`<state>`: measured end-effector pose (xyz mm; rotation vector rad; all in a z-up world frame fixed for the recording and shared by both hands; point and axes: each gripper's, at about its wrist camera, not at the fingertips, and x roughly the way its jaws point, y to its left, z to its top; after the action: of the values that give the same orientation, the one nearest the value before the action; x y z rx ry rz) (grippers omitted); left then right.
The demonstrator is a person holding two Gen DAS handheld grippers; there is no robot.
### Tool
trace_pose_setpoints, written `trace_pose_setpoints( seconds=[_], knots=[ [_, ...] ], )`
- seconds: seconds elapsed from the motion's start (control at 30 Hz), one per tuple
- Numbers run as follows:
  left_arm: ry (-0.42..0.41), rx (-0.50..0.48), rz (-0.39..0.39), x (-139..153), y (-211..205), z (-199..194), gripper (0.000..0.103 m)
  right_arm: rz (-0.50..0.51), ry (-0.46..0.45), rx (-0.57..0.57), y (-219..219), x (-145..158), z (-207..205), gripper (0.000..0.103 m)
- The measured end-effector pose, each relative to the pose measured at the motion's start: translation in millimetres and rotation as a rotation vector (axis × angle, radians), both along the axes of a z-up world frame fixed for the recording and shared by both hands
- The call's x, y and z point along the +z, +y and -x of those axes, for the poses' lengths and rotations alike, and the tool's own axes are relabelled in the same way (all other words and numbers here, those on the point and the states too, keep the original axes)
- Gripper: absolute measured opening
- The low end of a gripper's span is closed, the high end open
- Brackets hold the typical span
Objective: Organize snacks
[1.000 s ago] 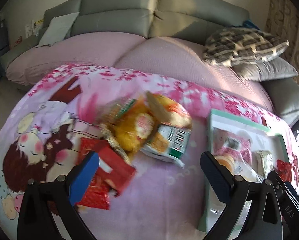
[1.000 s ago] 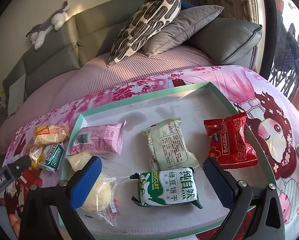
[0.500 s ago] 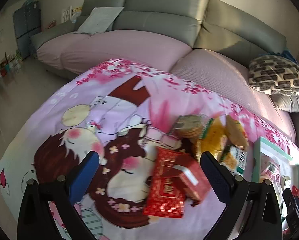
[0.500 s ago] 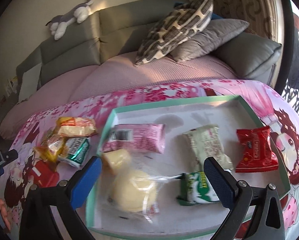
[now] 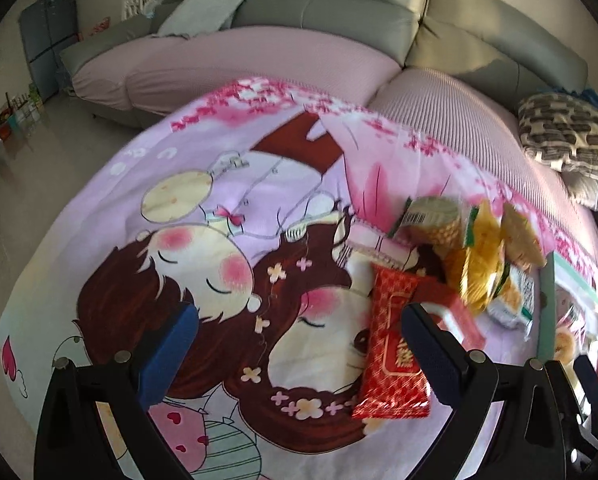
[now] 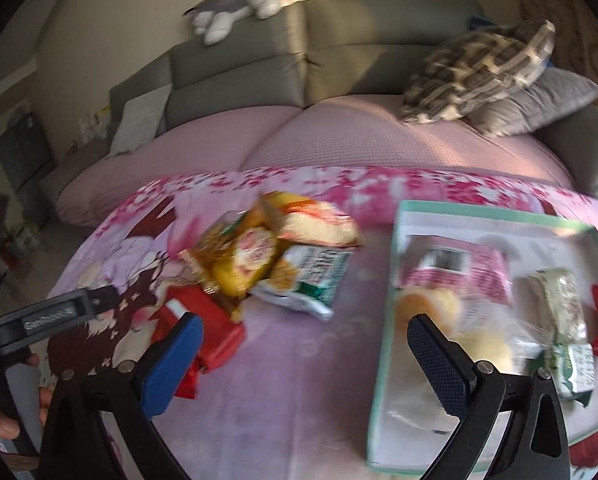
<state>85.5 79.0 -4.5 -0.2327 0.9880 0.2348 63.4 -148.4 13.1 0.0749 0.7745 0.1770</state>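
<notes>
On the cartoon-printed pink cloth (image 5: 219,240) covering the table, we are sweeping both tools leftward, away from the mint-rimmed white tray (image 6: 383,360) and toward the loose heap of snacks. A second ago our right gripper (image 6: 305,354) was looking straight down on the tray; now the tray is sliding to the right side of its view and the yellow-and-green packets (image 6: 255,264) are coming to the middle. We read this as the tray's contents being settled and the next pick being lined up from the pile. Our left gripper (image 5: 297,350) is swinging even further, so that the long red foil packet (image 5: 395,352) is now lying just beside its right finger, with bare cloth between the pads. Both tools are gaping wide and carrying nothing.

Blur is smearing most labels in both views. The tray's near edge is being cut off behind our right finger, the flat red box (image 6: 215,328) is partly hidden by the left one, and only the pile's top layer is showing.
</notes>
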Motion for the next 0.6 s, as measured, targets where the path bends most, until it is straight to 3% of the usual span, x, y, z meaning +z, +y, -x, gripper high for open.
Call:
trace_pose_setpoints(
  seconds=[0.27, 0.6],
  knots=[
    [0.044, 0.012, 0.047, -15.2, 14.1, -2.9, 0.101, 0.024, 0.025, 0.113, 43.2, -19.7, -6.0, 0.103],
    [0.089, 0.033, 0.073, -30.9, 28.2, -7.8, 0.101, 0.083, 0.068, 0.152, 76.0, -41.2, -24.0, 0.103]
  ],
)
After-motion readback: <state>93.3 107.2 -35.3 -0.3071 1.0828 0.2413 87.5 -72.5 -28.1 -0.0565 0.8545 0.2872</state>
